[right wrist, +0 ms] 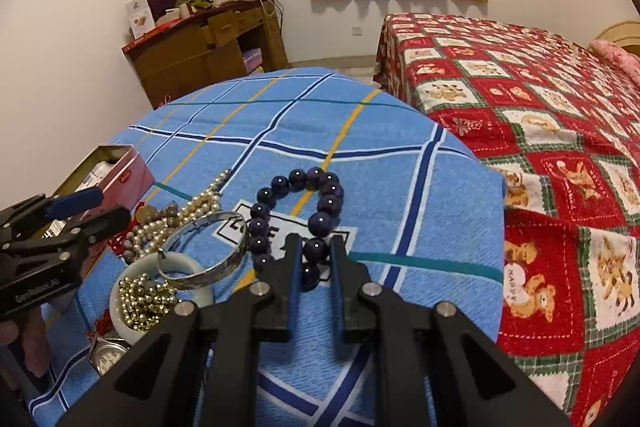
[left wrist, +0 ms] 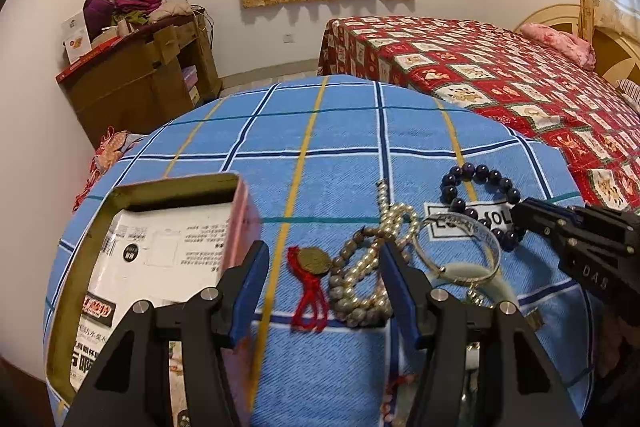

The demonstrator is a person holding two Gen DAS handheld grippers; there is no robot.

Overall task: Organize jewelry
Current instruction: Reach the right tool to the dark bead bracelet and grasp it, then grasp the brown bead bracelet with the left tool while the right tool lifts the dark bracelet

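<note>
Right wrist: watch (right wrist: 107, 357) half hidden behind right gripper (right wrist: 316, 255).

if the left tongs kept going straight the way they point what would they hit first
Most likely the jewelry pile: the left tongs stand open, aimed down at the brownish bead bracelet tangled with the pearl necklace. The coin charm on red cord lies beside it; depth is uncertain.

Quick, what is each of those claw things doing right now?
Left gripper: open, holding nothing, over the pearl necklace.
Right gripper: closed on the dark bead bracelet.
</note>
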